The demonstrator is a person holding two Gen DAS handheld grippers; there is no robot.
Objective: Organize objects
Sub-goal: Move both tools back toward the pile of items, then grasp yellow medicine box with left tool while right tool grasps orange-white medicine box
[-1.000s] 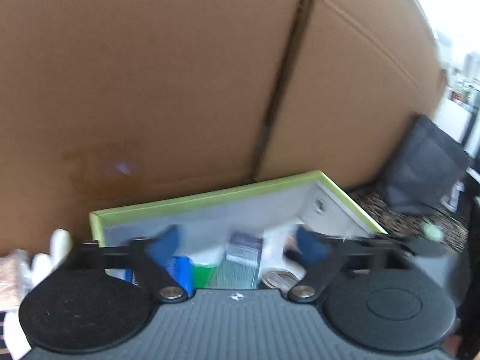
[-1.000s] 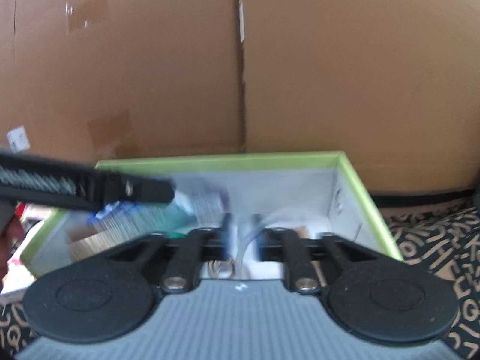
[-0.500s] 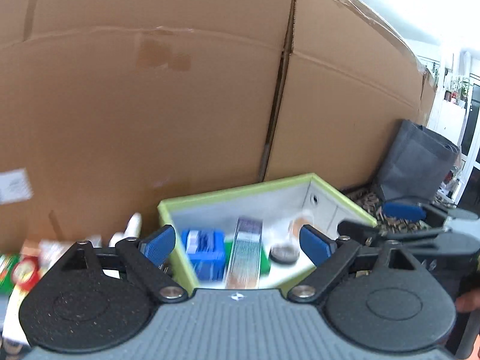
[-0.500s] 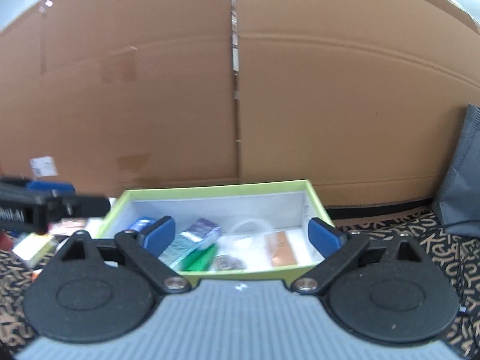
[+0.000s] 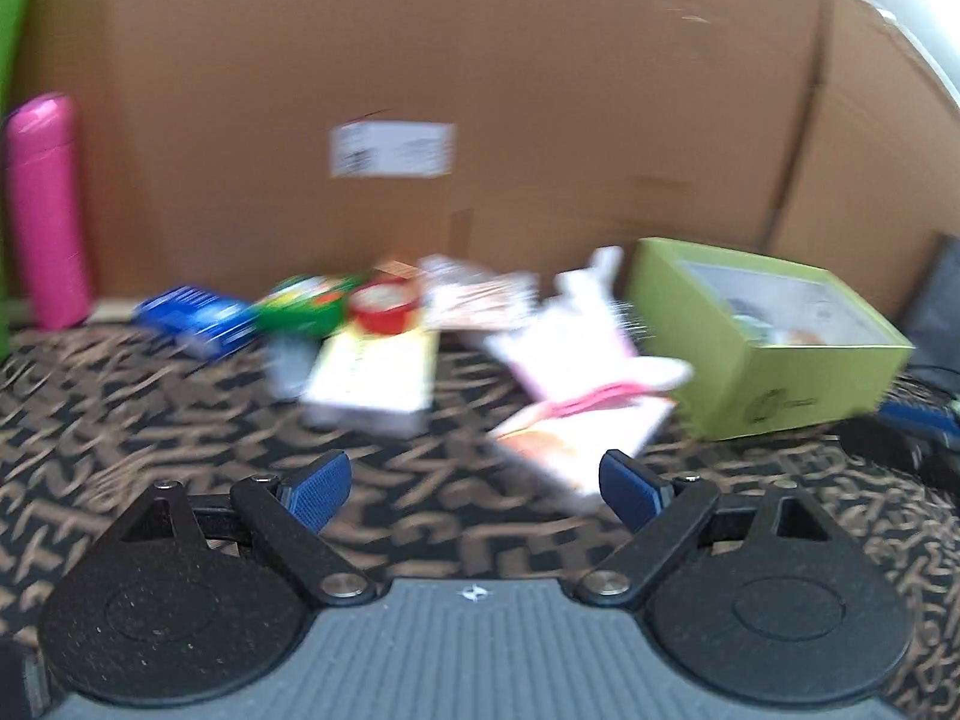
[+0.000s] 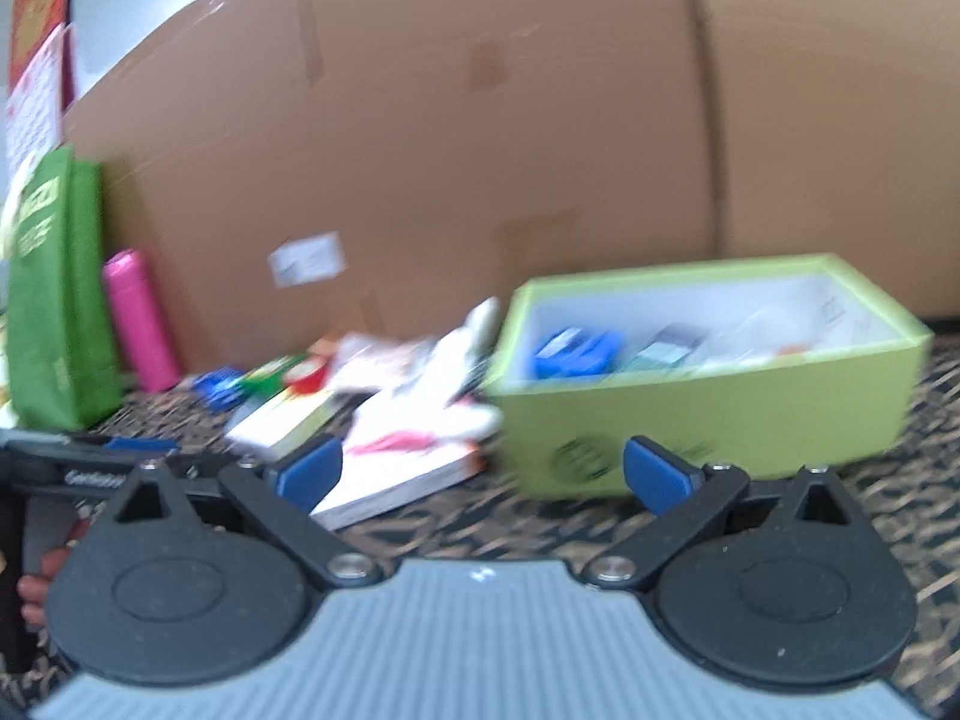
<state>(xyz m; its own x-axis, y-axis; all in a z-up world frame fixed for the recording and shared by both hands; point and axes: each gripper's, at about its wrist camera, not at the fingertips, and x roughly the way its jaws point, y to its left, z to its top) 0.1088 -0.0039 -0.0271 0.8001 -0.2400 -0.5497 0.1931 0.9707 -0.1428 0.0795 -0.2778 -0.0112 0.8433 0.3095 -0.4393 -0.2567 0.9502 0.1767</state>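
A lime-green box sits on the patterned cloth, with a blue pack and other small items inside. Left of it lies a loose pile: a thin book, a white and pink packet, a white-yellow box, a red tub, a green packet and a blue pack. My left gripper hovers open and empty in front of the pile. My right gripper is short of the box's front wall, its jaws opening with nothing between them. Both views are blurred.
Tall cardboard sheets wall off the back. At the far left, a pink bottle stands beside a green bag. A dark grey bag is right of the box. The left gripper's body shows at the right wrist view's left edge.
Both grippers have pulled back from over the green box. The left view swung left to the loose pile. The right jaws went from half closed to wide apart.
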